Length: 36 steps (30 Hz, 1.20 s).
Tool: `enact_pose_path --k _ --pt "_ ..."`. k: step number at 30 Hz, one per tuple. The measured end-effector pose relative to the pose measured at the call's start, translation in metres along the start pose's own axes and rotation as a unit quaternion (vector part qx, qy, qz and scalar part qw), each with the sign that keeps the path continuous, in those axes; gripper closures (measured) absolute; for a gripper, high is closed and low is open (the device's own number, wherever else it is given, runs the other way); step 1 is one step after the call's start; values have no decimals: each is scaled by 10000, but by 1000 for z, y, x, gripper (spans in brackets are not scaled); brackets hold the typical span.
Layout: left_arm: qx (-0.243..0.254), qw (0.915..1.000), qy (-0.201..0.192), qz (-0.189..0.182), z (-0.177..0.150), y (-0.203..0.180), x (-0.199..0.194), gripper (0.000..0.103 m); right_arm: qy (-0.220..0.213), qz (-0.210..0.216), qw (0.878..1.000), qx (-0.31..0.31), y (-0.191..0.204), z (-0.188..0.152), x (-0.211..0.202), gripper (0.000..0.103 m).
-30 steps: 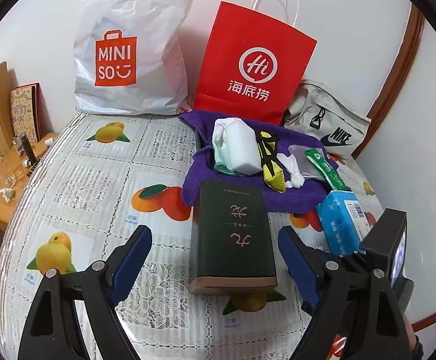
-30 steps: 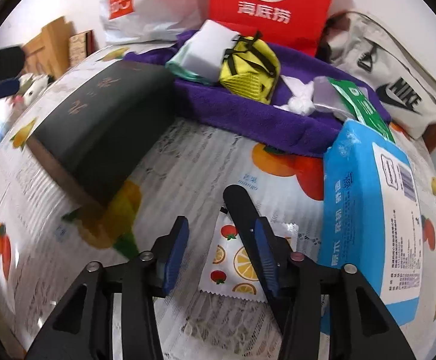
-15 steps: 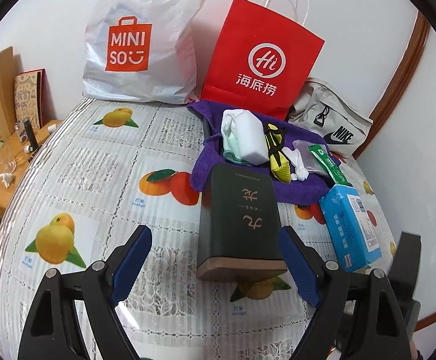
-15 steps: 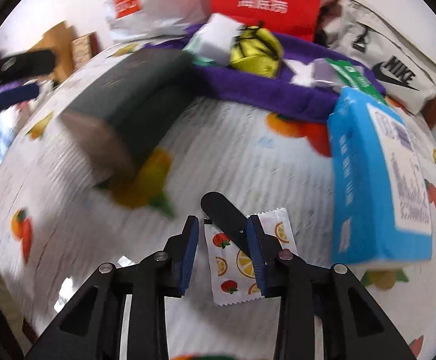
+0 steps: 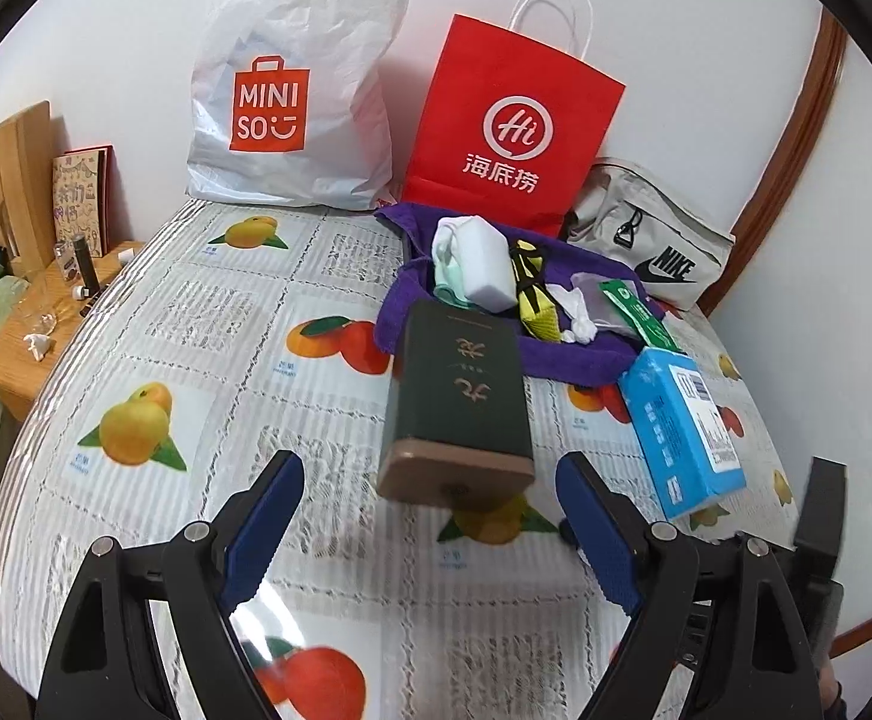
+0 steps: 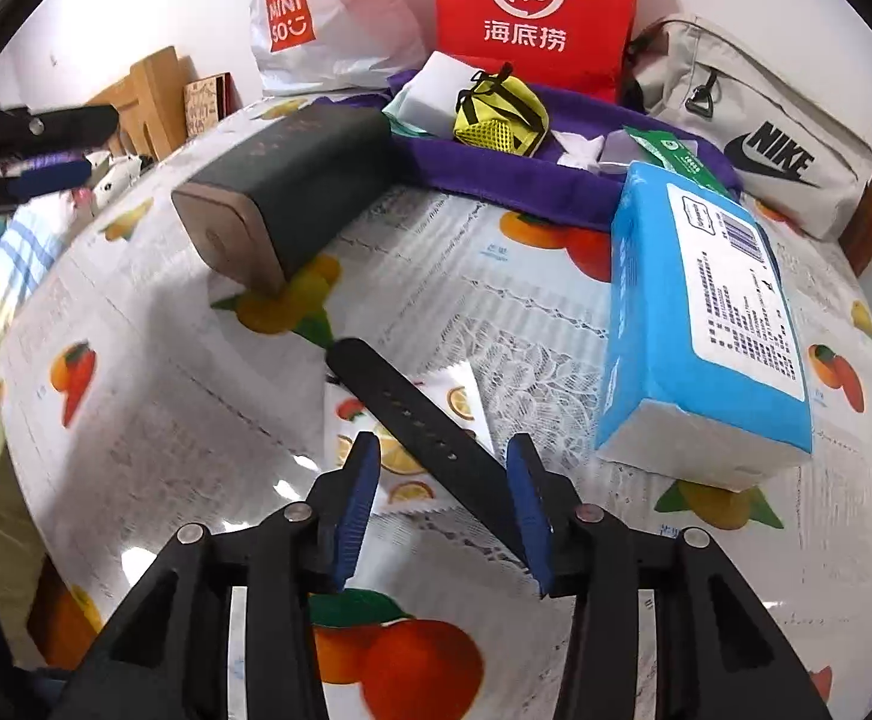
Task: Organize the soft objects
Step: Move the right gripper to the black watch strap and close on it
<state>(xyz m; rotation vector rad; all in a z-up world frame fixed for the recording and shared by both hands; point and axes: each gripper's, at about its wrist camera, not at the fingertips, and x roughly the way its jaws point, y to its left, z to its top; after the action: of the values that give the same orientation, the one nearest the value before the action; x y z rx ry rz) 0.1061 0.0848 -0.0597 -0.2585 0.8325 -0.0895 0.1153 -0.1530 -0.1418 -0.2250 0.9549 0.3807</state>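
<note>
On the fruit-print tablecloth [image 6: 496,276] a black strap [image 6: 412,408] lies slantwise over a small fruit-print sachet [image 6: 399,461]. My right gripper [image 6: 443,444] straddles both. Its jaws are opening and the pads do not press on the strap. The left gripper [image 5: 429,468] hangs wide open and holds nothing, just short of a dark green box [image 5: 457,390]. Farther back, a purple towel [image 5: 556,354] carries a white folded bundle [image 5: 484,264], a yellow mesh pouch [image 5: 535,300] and a green packet [image 5: 634,312]. A blue tissue pack [image 6: 706,312] lies to the right.
Against the back wall stand a white MINISO bag [image 5: 292,90], a red paper bag [image 5: 514,120] and a grey Nike bag [image 5: 652,240]. A wooden bedside table [image 5: 28,324] with small items is at the left. The table's rounded edge runs close below both grippers.
Both grippers have drawn back from the towel, so the box and tissue pack look farther off. The right jaws narrowed, then widened again around the strap. The left jaws kept their width.
</note>
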Motion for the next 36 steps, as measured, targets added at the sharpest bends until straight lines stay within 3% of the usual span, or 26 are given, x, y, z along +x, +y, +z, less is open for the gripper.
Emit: enact_pose_path --k 5,10,15,17,21,24,29,31,34,36 --pt "122 9999 -22 69 -10 -10 -10 18 189 -92 9998 52 1 -8 5 58" --pt "109 9999 -12 98 -15 -13 -13 18 344 -174 9991 191 -1 -11 1 90" --pt "179 9998 -4 78 -18 -18 -14 18 255 25 9997 43 -8 -8 1 94" --pt "207 9997 -10 93 -19 -19 -14 18 183 -116 9995 -233 -2 -7 0 89" --pt "205 9997 -2 104 -18 -20 -13 18 -17 25 9990 -442 6 -5 -4 58" --pt "219 9997 15 118 -18 -19 -14 18 -50 -55 9986 -519 8 -1 3 56" --pt "201 9997 48 132 -18 -18 -13 18 -23 220 9996 -195 -4 1 16 53" --pt "180 9997 70 133 -18 -17 -9 18 21 248 9997 -24 -8 3 15 74" --pt "185 9997 111 109 -19 -17 -5 18 173 519 9981 281 -17 6 12 90" --pt "199 9997 122 78 -20 -18 -5 18 146 685 9966 425 -20 6 6 95"
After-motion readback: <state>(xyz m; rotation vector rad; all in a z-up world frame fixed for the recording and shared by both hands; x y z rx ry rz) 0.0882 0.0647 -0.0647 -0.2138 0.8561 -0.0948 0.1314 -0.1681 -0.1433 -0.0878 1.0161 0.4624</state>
